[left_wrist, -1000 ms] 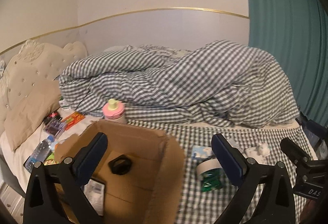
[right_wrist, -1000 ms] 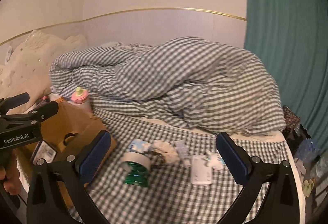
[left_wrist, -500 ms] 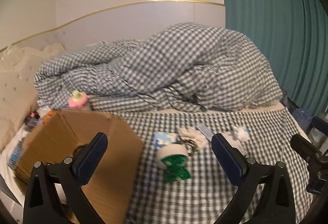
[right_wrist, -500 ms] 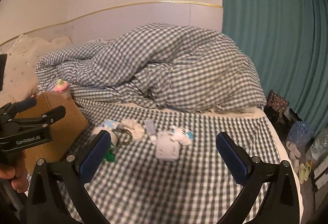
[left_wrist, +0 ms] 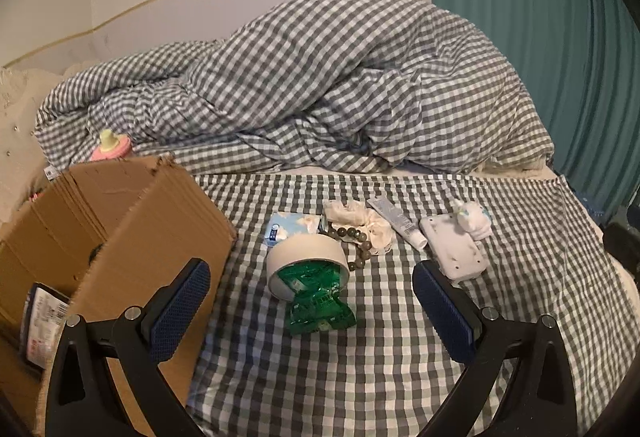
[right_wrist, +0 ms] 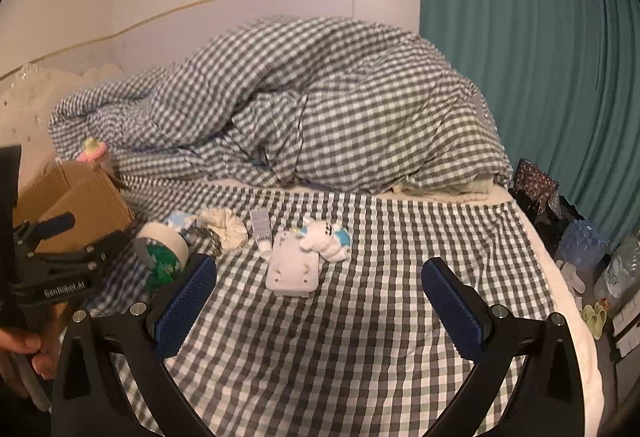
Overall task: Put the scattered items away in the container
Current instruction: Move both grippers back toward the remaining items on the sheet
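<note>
A cardboard box (left_wrist: pixel 132 237) stands on the checked bed at the left. Scattered items lie beside it: a roll of tape (left_wrist: pixel 306 261) on a green packet (left_wrist: pixel 320 311), a blue tissue pack (left_wrist: pixel 290 227), a bead bracelet (left_wrist: pixel 356 241), a cream scrunchie (left_wrist: pixel 356 217), a tube (left_wrist: pixel 396 223), a white power strip (left_wrist: pixel 454 251) and a small plush toy (left_wrist: pixel 474 223). My left gripper (left_wrist: pixel 312 313) is open and empty above the green packet. My right gripper (right_wrist: pixel 320 301) is open and empty just short of the power strip (right_wrist: pixel 294 267) and plush toy (right_wrist: pixel 326 237).
A crumpled checked duvet (left_wrist: pixel 320 89) fills the back of the bed. A pink bottle (left_wrist: pixel 110 147) stands behind the box. A teal curtain (right_wrist: pixel 540 57) hangs at the right. Bags and bottles (right_wrist: pixel 580 241) sit on the floor past the bed's right edge.
Both grippers have swung right, away from over the box. The scattered items now lie centred ahead of the left gripper, and the power strip and plush are nearer the right gripper.
</note>
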Available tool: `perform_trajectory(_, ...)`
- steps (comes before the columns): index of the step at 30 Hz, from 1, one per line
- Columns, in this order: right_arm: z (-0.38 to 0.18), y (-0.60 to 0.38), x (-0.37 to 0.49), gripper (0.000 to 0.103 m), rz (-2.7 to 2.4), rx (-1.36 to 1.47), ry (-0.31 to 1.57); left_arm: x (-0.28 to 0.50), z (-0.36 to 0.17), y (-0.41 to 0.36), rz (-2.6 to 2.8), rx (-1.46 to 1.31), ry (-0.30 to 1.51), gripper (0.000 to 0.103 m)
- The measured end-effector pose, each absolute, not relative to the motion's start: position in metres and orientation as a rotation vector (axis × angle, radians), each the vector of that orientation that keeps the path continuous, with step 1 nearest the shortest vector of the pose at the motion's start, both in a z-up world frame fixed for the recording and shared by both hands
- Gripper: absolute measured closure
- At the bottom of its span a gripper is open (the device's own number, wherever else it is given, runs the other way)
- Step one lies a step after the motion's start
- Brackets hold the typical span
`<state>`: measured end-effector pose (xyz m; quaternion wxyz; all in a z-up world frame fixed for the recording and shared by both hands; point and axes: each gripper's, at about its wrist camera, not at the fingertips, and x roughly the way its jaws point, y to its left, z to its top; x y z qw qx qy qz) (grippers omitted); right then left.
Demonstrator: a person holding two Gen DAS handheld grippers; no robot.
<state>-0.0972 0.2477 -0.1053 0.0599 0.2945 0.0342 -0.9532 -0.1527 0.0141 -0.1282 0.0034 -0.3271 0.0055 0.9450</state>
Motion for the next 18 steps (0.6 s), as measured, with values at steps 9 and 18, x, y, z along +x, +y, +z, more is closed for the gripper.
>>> perform_trajectory(9,-0.132,0.241,-0.115,0.000,-2.868,0.949,0.158,-0.174,-0.152,0.015,2.907,-1.097,-0.045,0.003)
perform_trajectory(18,-0.144,0.237,-0.132,0.000,-2.856,0.961,0.181,-0.200,-0.185,0.019,2.839,-1.235,-0.109,0.032)
